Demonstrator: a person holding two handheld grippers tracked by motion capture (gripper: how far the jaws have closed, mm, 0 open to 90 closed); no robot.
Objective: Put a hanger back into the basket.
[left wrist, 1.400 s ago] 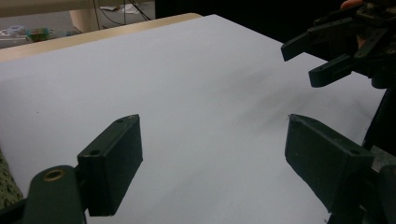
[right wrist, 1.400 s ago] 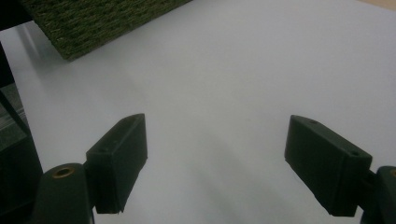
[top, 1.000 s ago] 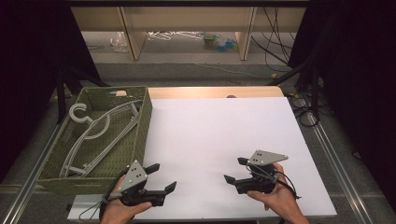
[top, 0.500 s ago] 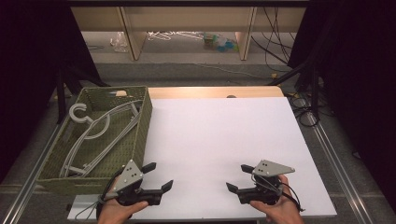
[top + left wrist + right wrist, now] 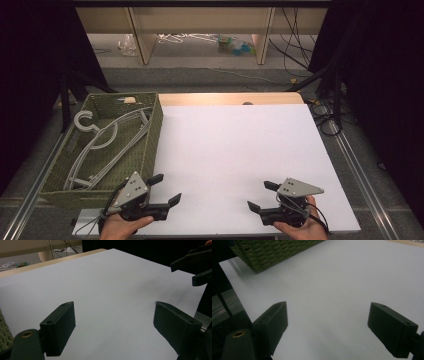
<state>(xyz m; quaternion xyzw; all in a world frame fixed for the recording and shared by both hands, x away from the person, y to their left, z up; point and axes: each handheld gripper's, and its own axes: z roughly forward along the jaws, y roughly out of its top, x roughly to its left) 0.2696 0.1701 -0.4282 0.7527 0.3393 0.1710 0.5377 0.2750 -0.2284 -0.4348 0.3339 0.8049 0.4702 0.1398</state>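
Holding both grippers, left (image 5: 166, 189) and right (image 5: 261, 196), spread empty near me; basket (image 5: 150, 135) far-left, its hangers (image 5: 102, 145) tangled, uncountable.

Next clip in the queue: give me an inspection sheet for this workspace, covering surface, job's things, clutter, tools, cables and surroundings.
Surface: white sheet over a wooden table, bare in the middle.
Job's things: green woven basket at the sheet's left edge, holding pale grey clothes hangers.
Clutter: nothing seen on the sheet.
Tools: left tool near the basket's front corner, jaws open, nothing between them; right tool at the front right, its jaws have just been opening, nothing between them.
Cables: one trails from each tool; black cables lie on the floor by the table's right side.
Surroundings: wooden shelf legs beyond the table, small items on the floor, dark curtains at the sides.
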